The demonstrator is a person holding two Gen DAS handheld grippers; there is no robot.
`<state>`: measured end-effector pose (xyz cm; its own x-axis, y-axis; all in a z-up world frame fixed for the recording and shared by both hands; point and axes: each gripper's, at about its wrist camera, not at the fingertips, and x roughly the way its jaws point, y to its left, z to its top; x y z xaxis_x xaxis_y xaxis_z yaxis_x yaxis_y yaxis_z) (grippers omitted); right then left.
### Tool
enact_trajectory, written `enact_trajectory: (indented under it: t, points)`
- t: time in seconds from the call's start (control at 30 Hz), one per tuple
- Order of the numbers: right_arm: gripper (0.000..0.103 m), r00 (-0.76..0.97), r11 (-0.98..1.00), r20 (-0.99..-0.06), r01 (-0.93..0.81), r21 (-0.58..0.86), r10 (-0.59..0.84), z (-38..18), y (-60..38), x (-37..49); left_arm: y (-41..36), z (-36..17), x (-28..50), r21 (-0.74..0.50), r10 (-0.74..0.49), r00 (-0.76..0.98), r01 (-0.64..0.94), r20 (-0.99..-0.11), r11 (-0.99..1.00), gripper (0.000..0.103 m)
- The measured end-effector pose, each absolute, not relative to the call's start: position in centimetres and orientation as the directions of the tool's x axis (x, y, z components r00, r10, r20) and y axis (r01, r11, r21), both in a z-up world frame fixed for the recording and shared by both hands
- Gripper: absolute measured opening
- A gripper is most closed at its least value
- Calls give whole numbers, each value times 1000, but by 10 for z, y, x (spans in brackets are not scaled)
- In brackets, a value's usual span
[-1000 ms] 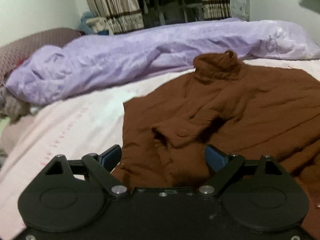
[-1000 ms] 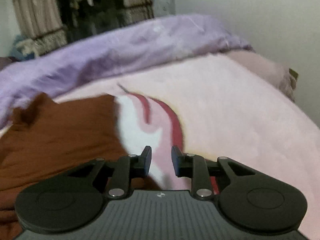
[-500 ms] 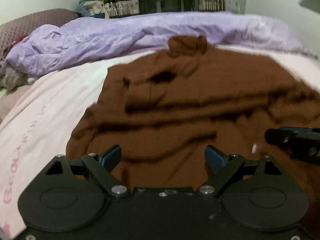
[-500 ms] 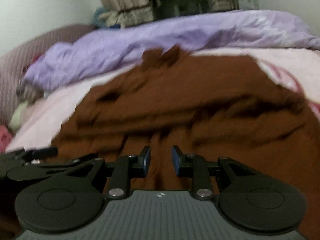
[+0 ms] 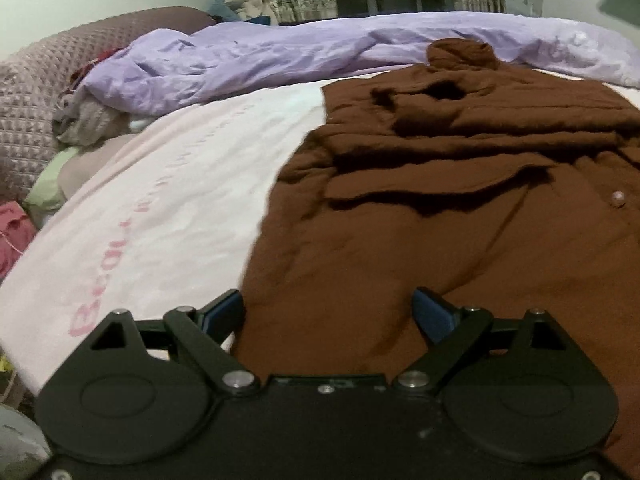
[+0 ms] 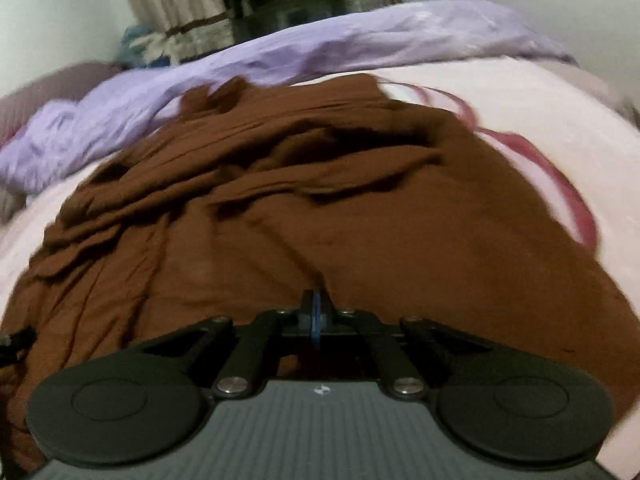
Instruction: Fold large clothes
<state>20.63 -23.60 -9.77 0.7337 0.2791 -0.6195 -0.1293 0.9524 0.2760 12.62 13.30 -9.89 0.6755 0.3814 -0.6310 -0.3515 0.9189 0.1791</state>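
A: Where is the brown coat recorded relative to each claw?

B: It is spread across the bed, collar toward the far edge beside the lilac duvet, hem toward the near edge. The left gripper is held over the hem near the coat's left border; its jaws are spread wide, with cloth seen between the blue pads but not pressed. The right gripper is set at the hem further along; its jaws have just been closing and are now pressed together. Brown cloth is bunched right at the tips, though a pinch cannot be confirmed.

A: How is the garment noted to look?

B: Heavily creased. A sleeve is laid across the chest in layered folds, and one pale button is seen toward the right side.
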Motion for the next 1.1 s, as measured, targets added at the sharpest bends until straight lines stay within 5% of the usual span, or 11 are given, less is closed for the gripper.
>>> enact_trajectory:
  t: [0.17, 0.43, 0.53, 0.6, 0.63, 0.73, 0.83, 0.9, 0.93, 0.97, 1.1]
  points:
    - [0, 778, 979, -619, 26, 204, 108, -98, -285, 203, 143, -99, 116, 177, 391, 667, -367, -634, 913, 95]
    - [3, 783, 980, -620, 74, 183, 57, -95, -296, 197, 140, -96, 110, 181, 395, 652, -373, -647, 910, 95]
    - [41, 802, 989, -597, 57, 137, 36, -89, -287, 193, 147, -94, 109, 114, 341, 643, -368, -685, 923, 94]
    - [97, 819, 991, -573, 78, 108, -2, -83, -284, 190, 152, -94, 107, 76, 310, 637, -367, -706, 927, 94]
    - [101, 828, 991, -558, 114, 75, -53, -81, -283, 191, 153, -95, 107, 77, 304, 635, -360, -710, 930, 95]
    - [100, 816, 982, -551, 183, -35, -172, -87, -284, 202, 156, -98, 107, 66, 292, 636, -355, -714, 933, 97]
    - [91, 778, 988, -618, 155, 14, -113, -108, -295, 219, 156, -103, 110, 20, 253, 674, -333, -694, 943, 91]
    - [50, 801, 985, -595, 147, 95, -62, -110, -304, 218, 155, -100, 109, -10, 230, 704, -319, -672, 948, 55]
    - [33, 798, 984, -600, 140, 109, -47, -105, -306, 215, 153, -94, 109, -2, 242, 706, -326, -665, 945, 21]
    - [15, 802, 982, -595, 144, 123, -43, -98, -307, 211, 151, -87, 109, 18, 265, 706, -337, -657, 941, 15]
    - [14, 856, 980, -513, 146, 137, -56, -64, -303, 183, 155, -57, 103, 68, 314, 738, -343, -597, 937, 13]
